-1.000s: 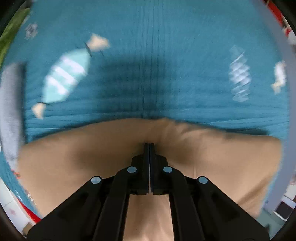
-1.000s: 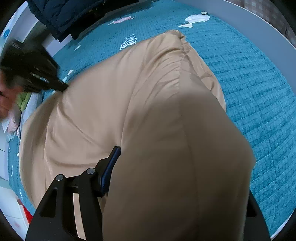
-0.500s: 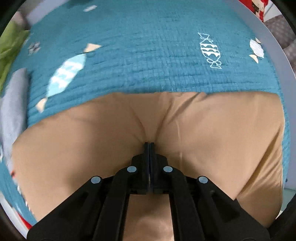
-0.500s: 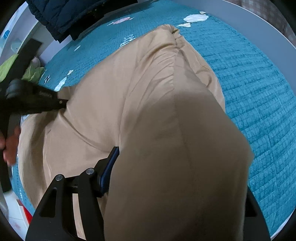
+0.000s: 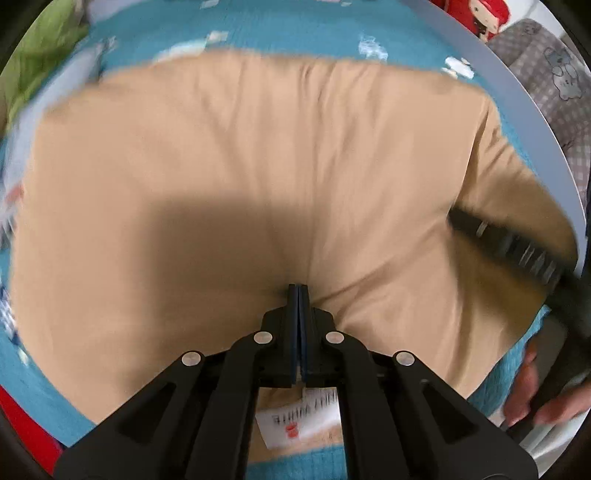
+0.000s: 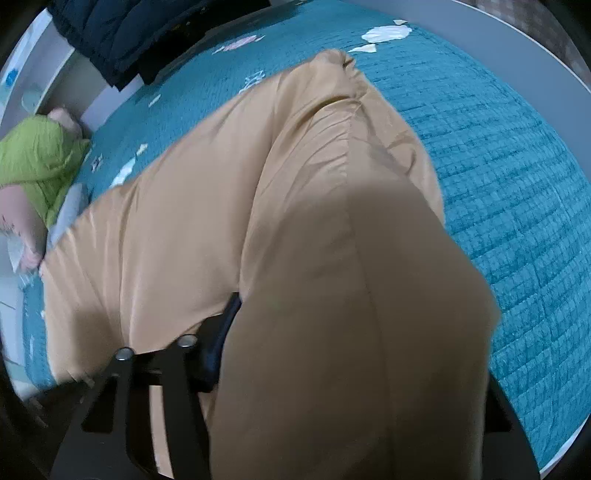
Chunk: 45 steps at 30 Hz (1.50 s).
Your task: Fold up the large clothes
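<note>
The tan garment (image 5: 258, 177) lies spread over the teal bedspread (image 6: 517, 221) of a bed, and it covers most of the left wrist view. The left gripper (image 5: 297, 291) is fully closed, its two fingers pressed together on a pinch of the tan cloth, and creases run out from this point. Below this gripper a white label (image 5: 299, 417) with dark letters and a small red mark shows between the black arms; it sits on the garment near its edge.

At the right of the same view, the right gripper (image 5: 517, 251) reaches onto the side part of the garment, and a hand (image 5: 532, 398) shows below it. In its own view the cloth drapes over the right gripper (image 6: 221, 343) and hides one finger, so I cannot tell how far it is closed, though the garment hangs over it and seems lifted there.

On the bedspread, beside the garment, lie a green jacket (image 6: 37, 162) and a grey cloth (image 6: 68, 210). A dark blue jacket (image 6: 122, 33) is at the far edge of the bed
</note>
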Motion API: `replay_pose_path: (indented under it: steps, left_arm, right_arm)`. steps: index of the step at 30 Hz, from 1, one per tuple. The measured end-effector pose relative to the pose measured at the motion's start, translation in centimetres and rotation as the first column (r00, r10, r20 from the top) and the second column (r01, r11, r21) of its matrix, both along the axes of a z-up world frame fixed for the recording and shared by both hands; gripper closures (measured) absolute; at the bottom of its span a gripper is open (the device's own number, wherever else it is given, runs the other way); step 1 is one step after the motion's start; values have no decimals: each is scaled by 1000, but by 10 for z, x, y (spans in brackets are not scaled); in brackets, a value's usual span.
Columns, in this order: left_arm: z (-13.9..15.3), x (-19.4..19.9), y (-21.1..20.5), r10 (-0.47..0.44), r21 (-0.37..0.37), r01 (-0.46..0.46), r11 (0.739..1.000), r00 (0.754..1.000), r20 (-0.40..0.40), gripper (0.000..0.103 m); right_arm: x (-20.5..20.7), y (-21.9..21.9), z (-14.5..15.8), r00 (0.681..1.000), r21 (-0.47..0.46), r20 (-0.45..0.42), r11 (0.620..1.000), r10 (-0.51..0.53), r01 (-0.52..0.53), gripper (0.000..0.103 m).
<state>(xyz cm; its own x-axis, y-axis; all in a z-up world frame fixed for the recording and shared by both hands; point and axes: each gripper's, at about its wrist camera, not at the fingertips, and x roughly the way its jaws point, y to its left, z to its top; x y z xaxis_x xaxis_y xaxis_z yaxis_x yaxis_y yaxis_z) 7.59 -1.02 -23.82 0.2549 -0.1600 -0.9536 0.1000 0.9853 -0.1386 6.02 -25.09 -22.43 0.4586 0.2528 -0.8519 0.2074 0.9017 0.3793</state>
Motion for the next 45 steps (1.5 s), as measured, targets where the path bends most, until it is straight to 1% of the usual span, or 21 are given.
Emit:
replay_pose_path:
  steps: [2, 5, 12, 15, 17, 19, 22, 24, 25, 26, 27, 28, 30, 33, 35, 38, 40, 42, 43, 44, 45]
  left_arm:
    - [0, -17, 2, -19, 2, 19, 1000, 998, 55, 102]
    - [-1, -28, 2, -11, -11, 12, 1000, 996, 86, 102]
    - [-6, -29, 5, -1, -29, 5, 1000, 990, 139, 102]
    - [-7, -37, 3, -11, -22, 15, 1000, 984, 176, 102]
    - [-5, -43, 1, -30, -1, 30, 1000, 978, 204, 102]
    - [-4, -53, 4, -47, -1, 48, 999, 974, 221, 102]
    - [6, -59, 20, -17, -51, 28, 998, 978, 208, 101]
    - [16, -67, 33, -1, -1, 1, 1000, 983, 181, 101]
    - [20, -70, 44, 15, -5, -14, 1000, 990, 137, 101]
    - [26, -74, 56, 36, -52, -30, 998, 994, 104, 101]
    - [29, -76, 64, 51, -68, -45, 997, 995, 86, 101]
    - [35, -80, 75, 66, -57, -62, 996, 995, 73, 101]
    - [46, -88, 93, 92, -38, -89, 995, 991, 92, 101]
    - [58, -96, 125, 159, -52, -155, 987, 983, 88, 101]
    - [63, -98, 150, 225, -72, -219, 973, 971, 84, 101]
    - [67, -99, 183, 305, -58, -301, 952, 949, 85, 101]
    - [69, -99, 201, 346, -59, -342, 938, 935, 79, 101]
    - [71, -94, 220, 376, -45, -374, 926, 922, 89, 101]
    - [72, -88, 228, 390, -36, -388, 921, 916, 95, 101]
    - [74, -86, 236, 409, -30, -408, 912, 907, 99, 101]
    - [76, -79, 246, 419, -34, -418, 908, 903, 99, 101]
  right_arm:
    - [-5, -8, 5, 1000, 88, 8, 996, -23, 23, 69]
    - [-10, -8, 17, 999, 113, 31, 993, -28, 25, 75]
    - [-30, 27, 77, 984, 85, 163, 993, 66, -80, 78]
    - [-32, 57, 103, 966, 63, 209, 984, 153, -169, 78]
    - [-34, 73, 112, 951, 72, 228, 970, 210, -231, 78]
    - [-33, 95, 123, 929, 52, 242, 952, 281, -302, 78]
    - [-25, 122, 130, 903, 22, 252, 931, 348, -365, 78]
    - [-21, 139, 137, 884, -6, 249, 914, 395, -406, 78]
    - [-19, 146, 140, 877, -23, 247, 907, 412, -420, 78]
    - [-17, 156, 144, 864, -54, 246, 897, 439, -440, 78]
    - [-17, 164, 145, 853, -76, 245, 886, 461, -457, 78]
    - [-15, 171, 145, 846, -86, 240, 878, 476, -470, 78]
    - [-12, 185, 143, 827, -103, 227, 857, 514, -505, 78]
    - [-11, 211, 139, 786, -145, 215, 815, 579, -561, 78]
    - [-6, 234, 131, 760, -147, 184, 782, 623, -605, 78]
    - [-1, 262, 114, 724, -139, 152, 740, 673, -658, 78]
    - [4, 278, 100, 714, -115, 130, 725, 688, -679, 77]
    - [7, 295, 85, 694, -92, 107, 702, 712, -706, 75]
    - [6, 300, 80, 682, -85, 104, 690, 724, -719, 71]
    - [5, 308, 72, 667, -60, 97, 673, 739, -737, 63]
    - [3, 313, 67, 655, -20, 89, 658, 751, -752, 60]
